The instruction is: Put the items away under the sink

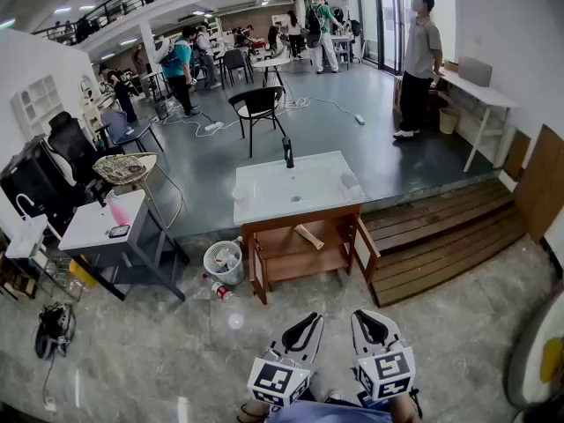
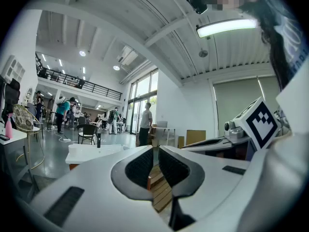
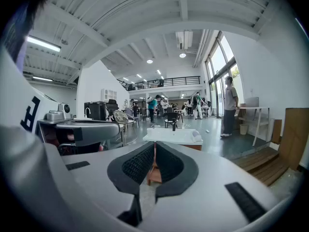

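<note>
Head view: sink cabinet (image 1: 295, 222) ahead across the stone floor, doors swung open, well apart from both grippers.
Cabinet interior: one pale stick-like item (image 1: 308, 236) lying on the shelf, long axis slanting from upper left to lower right in the picture; kind too small to tell.
Sink top: white basin (image 1: 264, 203) with a black faucet (image 1: 287, 152) upright at the back edge; clear bottle (image 1: 350, 183) lying on its side at the right edge, long axis running roughly back to front; small pale thing (image 1: 240, 194) at the left edge.
Bucket: white bucket (image 1: 220, 277) on the floor just beside the cabinet's left leg, holding small mixed things too small to name.
Floor item: red-and-white can (image 1: 218, 290) on its side just in front of the bucket, long axis roughly left to right.
Jaws, left: left gripper (image 1: 310, 322) (image 2: 155, 149) pressed together, nothing between, aimed toward the cabinet.
Jaws, right: right gripper (image 1: 361, 317) (image 3: 154, 144) pressed together, nothing between, cabinet straight ahead beyond the tips.
</note>
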